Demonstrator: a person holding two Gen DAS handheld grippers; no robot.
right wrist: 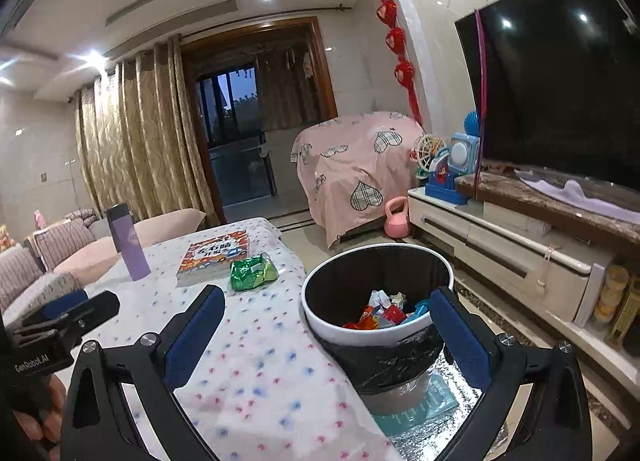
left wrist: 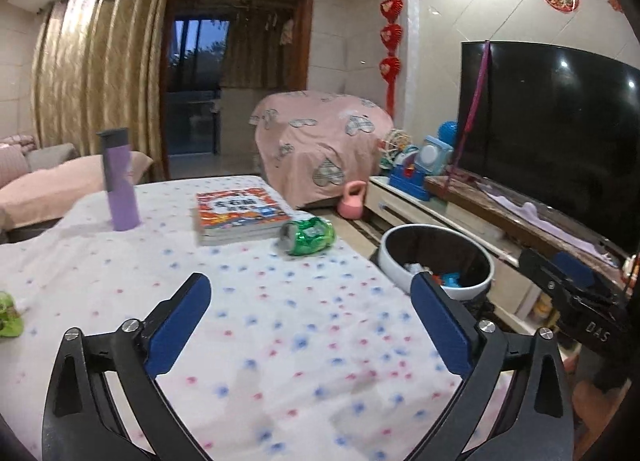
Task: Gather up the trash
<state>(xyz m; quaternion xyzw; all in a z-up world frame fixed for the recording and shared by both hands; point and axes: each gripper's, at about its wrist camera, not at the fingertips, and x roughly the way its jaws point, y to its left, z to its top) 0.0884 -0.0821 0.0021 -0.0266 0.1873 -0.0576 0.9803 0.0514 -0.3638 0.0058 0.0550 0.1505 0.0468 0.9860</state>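
Gold curtains (left wrist: 100, 73), dark television (left wrist: 552, 133), seemingly dusk window (left wrist: 196, 45)

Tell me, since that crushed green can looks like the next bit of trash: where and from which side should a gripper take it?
Grip the crushed green can across its flattened middle, coming in from the near side, slightly above. It lies on its side on the tablecloth beside the book, open end facing left, so jaws spanning its crumpled body should probably hold better than its ends. Both the left gripper and right gripper are open and empty.
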